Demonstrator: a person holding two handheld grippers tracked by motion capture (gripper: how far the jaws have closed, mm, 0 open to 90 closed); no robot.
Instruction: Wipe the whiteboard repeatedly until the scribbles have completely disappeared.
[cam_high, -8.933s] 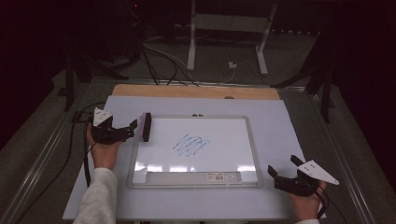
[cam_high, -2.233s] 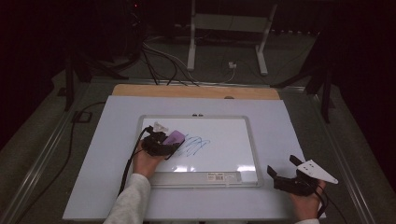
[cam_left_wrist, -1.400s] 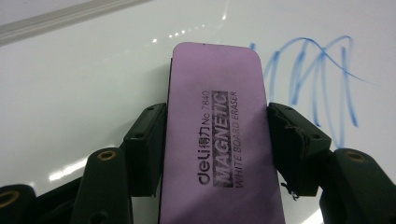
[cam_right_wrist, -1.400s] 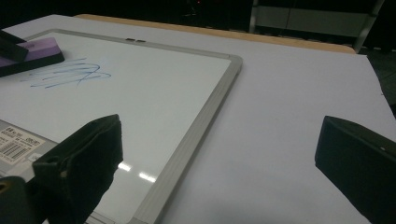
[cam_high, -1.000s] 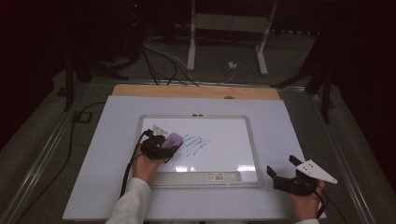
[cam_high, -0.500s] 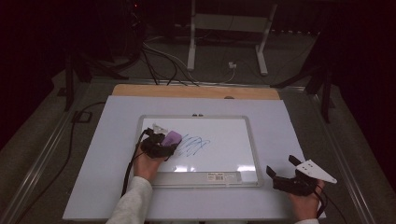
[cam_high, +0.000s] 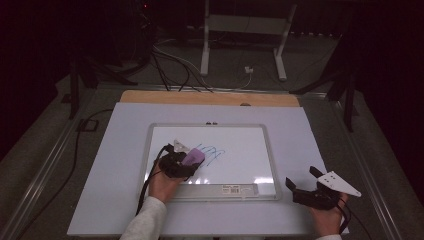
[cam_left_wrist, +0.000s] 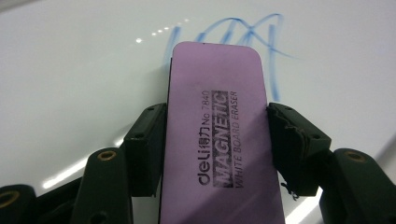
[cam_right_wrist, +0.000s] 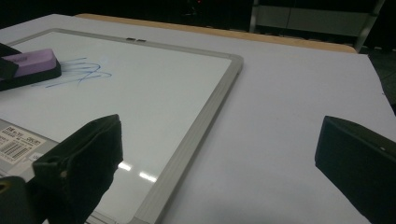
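A purple whiteboard eraser (cam_left_wrist: 219, 135) lies flat on the whiteboard (cam_high: 270, 165), and my left gripper (cam_left_wrist: 217, 140) is shut on its two long sides. Its front end reaches into the left part of a blue scribble (cam_left_wrist: 252, 28). In the high view the eraser (cam_high: 193, 158) sits left of the board's centre, with the scribble (cam_high: 214, 152) just to its right. My right gripper (cam_high: 305, 187) rests on the table off the board's near right corner, open with nothing between its jaws. In the right gripper view (cam_right_wrist: 219, 154), the eraser (cam_right_wrist: 32, 60) and scribble (cam_right_wrist: 79, 72) lie far left.
The whiteboard's grey frame (cam_right_wrist: 205, 121) lies on a pale sheet (cam_high: 115, 165) over the table. A wooden strip (cam_high: 210, 98) runs along the far edge. Beyond it stand a metal stand (cam_high: 245, 45) and floor cables (cam_high: 175, 65). A cable (cam_high: 150, 175) trails from the left gripper.
Earlier the eraser lay at the board's left edge beside my left gripper; now it is gripped. Over the last second it slid slightly right over the scribble's left part. The right gripper stayed put.
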